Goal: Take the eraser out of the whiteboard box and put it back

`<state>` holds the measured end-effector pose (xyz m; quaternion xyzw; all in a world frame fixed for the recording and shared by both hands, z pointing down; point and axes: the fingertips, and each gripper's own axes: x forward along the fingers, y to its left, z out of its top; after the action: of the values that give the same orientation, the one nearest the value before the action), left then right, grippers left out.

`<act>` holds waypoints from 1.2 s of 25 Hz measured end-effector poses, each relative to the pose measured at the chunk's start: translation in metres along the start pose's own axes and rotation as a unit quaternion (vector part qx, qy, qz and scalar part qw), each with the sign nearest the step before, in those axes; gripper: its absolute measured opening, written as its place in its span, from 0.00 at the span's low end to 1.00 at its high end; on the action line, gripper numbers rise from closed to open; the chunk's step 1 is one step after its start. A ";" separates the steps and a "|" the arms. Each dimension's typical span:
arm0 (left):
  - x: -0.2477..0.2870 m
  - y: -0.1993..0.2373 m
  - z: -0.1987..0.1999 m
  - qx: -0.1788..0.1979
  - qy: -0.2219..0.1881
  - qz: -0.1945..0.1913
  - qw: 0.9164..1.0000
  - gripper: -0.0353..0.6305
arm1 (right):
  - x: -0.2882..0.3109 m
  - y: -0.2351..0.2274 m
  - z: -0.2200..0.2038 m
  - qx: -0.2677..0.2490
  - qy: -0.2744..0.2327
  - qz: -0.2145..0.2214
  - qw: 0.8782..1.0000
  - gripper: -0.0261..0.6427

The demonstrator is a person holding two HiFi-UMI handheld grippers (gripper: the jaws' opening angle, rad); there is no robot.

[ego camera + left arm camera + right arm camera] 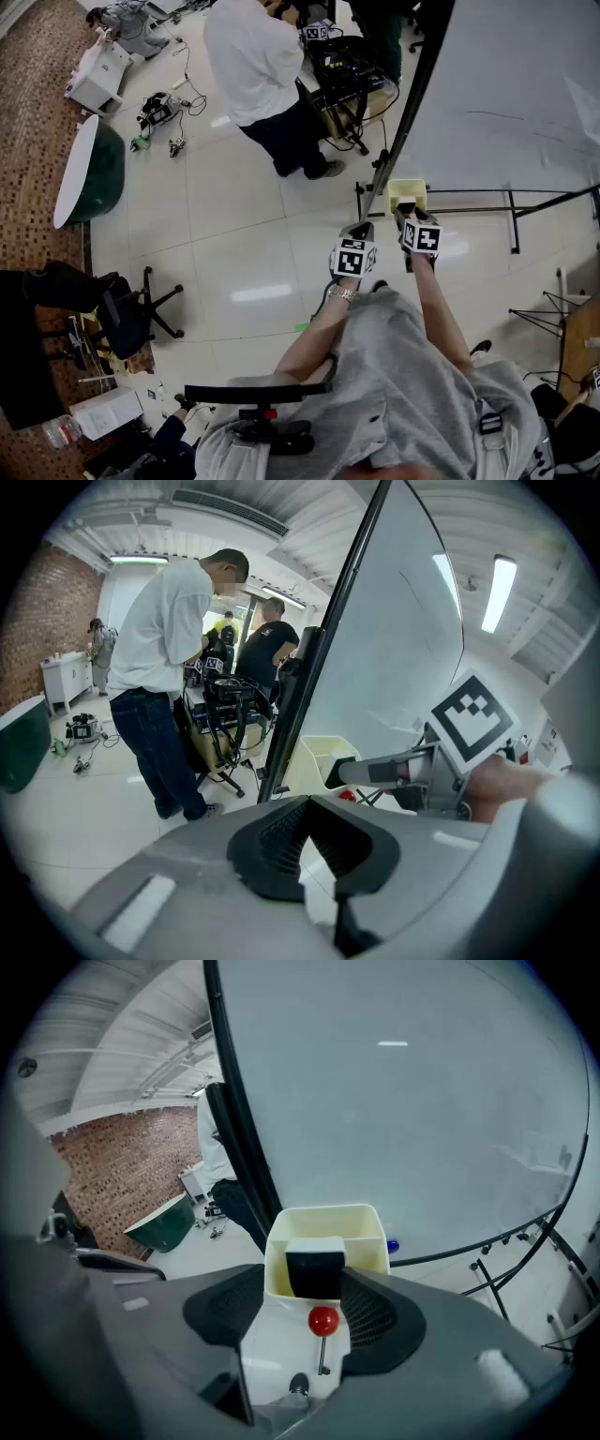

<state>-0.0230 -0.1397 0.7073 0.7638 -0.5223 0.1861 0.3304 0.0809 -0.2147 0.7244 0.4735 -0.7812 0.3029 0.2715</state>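
A black eraser (314, 1269) stood on end inside the cream whiteboard box (323, 1222), its long axis upright. Its dark face was turned toward the right gripper (305, 1285) and its pale edge was on top, while the box's near wall hid its lower part. The box hung at the lower edge of the whiteboard (394, 1101). The right gripper's jaws were spread wide, framing the eraser at their tips without clearly pressing on it. Only the right gripper view showed this, along with a red ball-headed knob (322, 1320) just below the box. The left gripper (309, 834) was clenched on nothing, with a thin wedge of floor between its pads. Its view alone showed the right gripper from the side, reaching the box, and a person in a white shirt (164, 630) at far left. The head view showed both grippers side by side, near the box.
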 end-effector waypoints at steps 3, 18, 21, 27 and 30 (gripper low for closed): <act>0.006 0.001 0.015 -0.001 -0.007 -0.007 1.000 0.06 | 0.011 -0.005 -0.008 0.004 0.024 -0.012 1.000 0.46; 0.036 0.018 0.051 -0.017 -0.019 0.010 1.000 0.06 | -0.010 0.007 0.027 0.028 0.051 0.067 0.996 0.45; 0.041 0.015 0.053 -0.017 -0.018 0.007 1.000 0.06 | -0.037 0.009 0.073 0.026 -0.001 0.079 0.997 0.45; 0.046 0.016 0.053 -0.016 -0.017 0.007 1.000 0.06 | -0.023 -0.008 0.108 0.029 -0.075 0.054 0.995 0.45; 0.044 0.020 0.052 -0.018 -0.016 0.010 1.000 0.06 | -0.001 -0.017 0.096 0.026 -0.089 0.035 0.995 0.45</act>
<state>-0.0277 -0.2109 0.7044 0.7554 -0.5381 0.1680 0.3341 0.0839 -0.2908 0.6628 0.4777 -0.8103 0.2894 0.1773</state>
